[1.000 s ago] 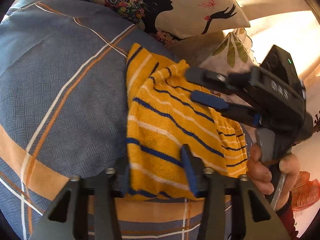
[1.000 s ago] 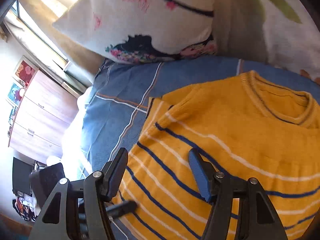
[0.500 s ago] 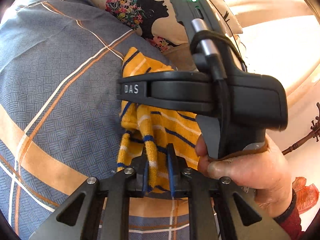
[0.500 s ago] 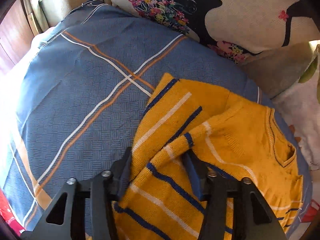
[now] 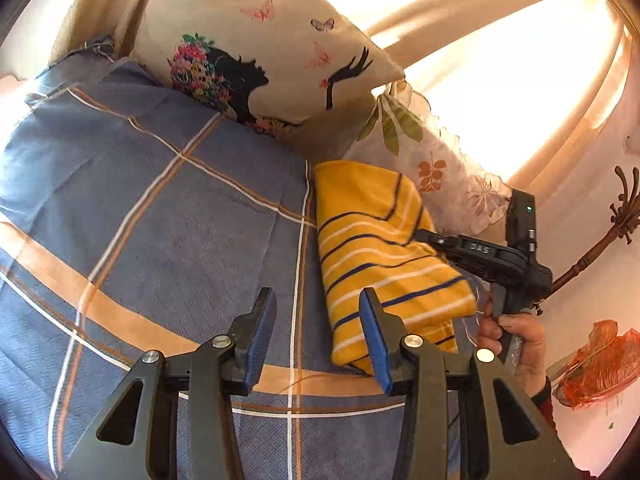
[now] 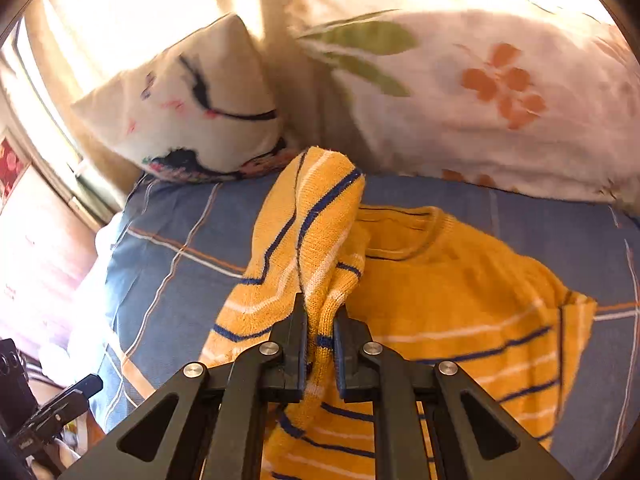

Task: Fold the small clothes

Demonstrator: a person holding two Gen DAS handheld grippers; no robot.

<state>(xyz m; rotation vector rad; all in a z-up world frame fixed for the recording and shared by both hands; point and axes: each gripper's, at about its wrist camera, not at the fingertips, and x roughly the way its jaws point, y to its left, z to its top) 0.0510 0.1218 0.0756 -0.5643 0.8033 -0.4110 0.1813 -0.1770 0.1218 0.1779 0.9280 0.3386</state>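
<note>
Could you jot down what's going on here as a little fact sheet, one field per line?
Setting: bed with blue checked sheet
Garment: yellow striped sweater, partly folded
Right gripper: shut on a raised fold of the sweater, jaws have just been closing
Left gripper: open, nothing between its jaws, which have just been opening
Behind: printed pillow, floral pillow

My left wrist view looks forward and down along its fingers over the blue checked bedspread (image 5: 168, 208) toward the pillows; my right wrist view sits close above the yellow striped sweater (image 6: 460, 292), facing the same pillows; both share sweater, bedspread and silhouette pillow (image 5: 256, 56).
</note>
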